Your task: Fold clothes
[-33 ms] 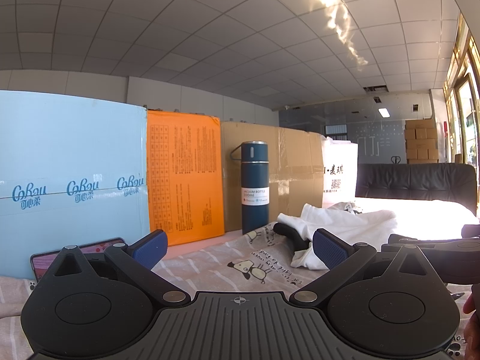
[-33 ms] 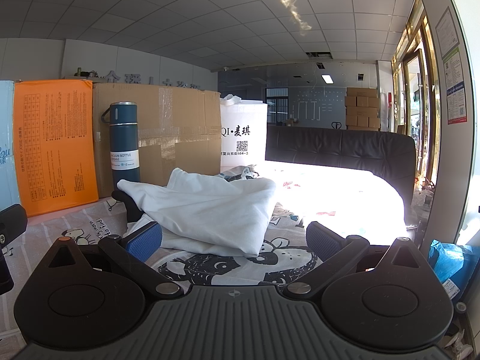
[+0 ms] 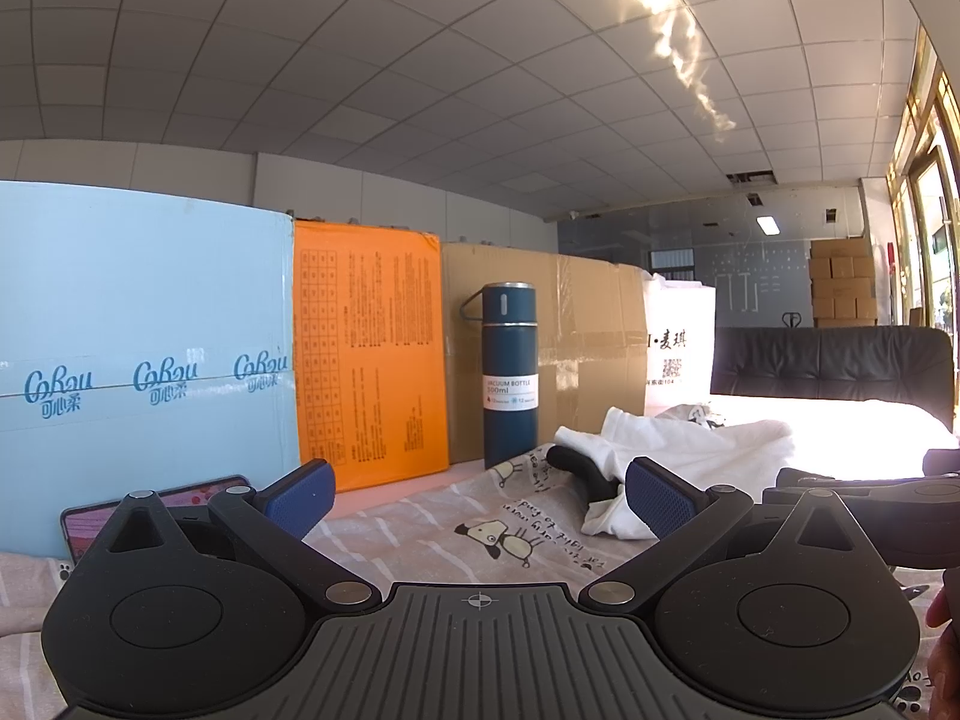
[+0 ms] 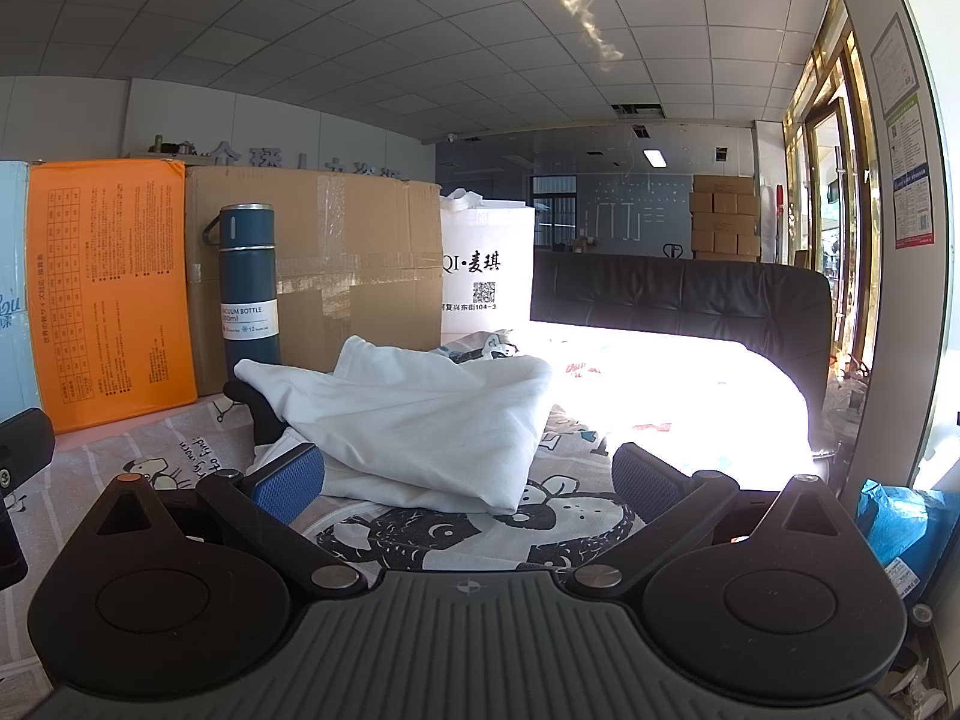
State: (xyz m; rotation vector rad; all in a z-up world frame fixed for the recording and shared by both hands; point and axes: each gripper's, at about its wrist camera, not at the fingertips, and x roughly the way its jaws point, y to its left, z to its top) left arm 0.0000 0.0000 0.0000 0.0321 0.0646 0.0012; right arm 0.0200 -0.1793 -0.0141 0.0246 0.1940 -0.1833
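A white garment lies crumpled in a loose heap on the cartoon-dog printed cloth, with a black piece poking out at its left. It also shows in the left wrist view, ahead to the right. My right gripper is open and empty, low over the cloth, just in front of the heap. My left gripper is open and empty, over the cloth, left of the heap. The right gripper's body shows at the right edge of the left wrist view.
A dark blue vacuum bottle stands behind the heap. Light blue, orange and brown cardboard boxes line the back. A white bag and black sofa back stand beyond. A phone leans at left.
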